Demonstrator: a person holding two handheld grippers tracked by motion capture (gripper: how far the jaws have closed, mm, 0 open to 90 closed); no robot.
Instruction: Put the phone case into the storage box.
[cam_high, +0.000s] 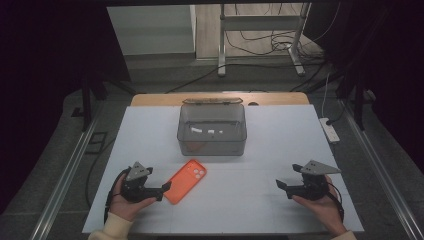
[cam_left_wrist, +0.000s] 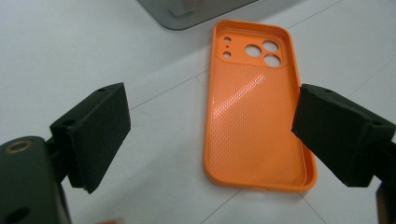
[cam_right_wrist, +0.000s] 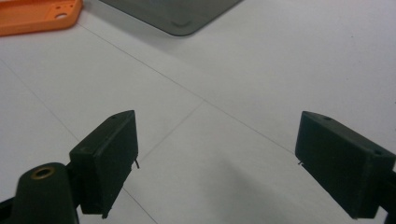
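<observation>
The left gripper (cam_high: 161, 190) and the right gripper (cam_high: 283, 186) are both black, blocky tools, each with a grey three-cornered plate on top and a dark cable trailing back past the hand. Seen up close, the fingers (cam_left_wrist: 95, 133) are thick, matte black rectangular blocks with small screw holes near their upper corners, and a brass-coloured ring sits in the body beside one of them. A cream sleeve (cam_high: 112, 228) with a ribbed cuff covers the left forearm.

One orange phone case (cam_high: 185, 181), one clear box (cam_high: 212, 131) with one lid (cam_high: 212, 100), two grippers, left (cam_high: 162, 190) and right (cam_high: 281, 186), one table (cam_high: 280, 145).
</observation>
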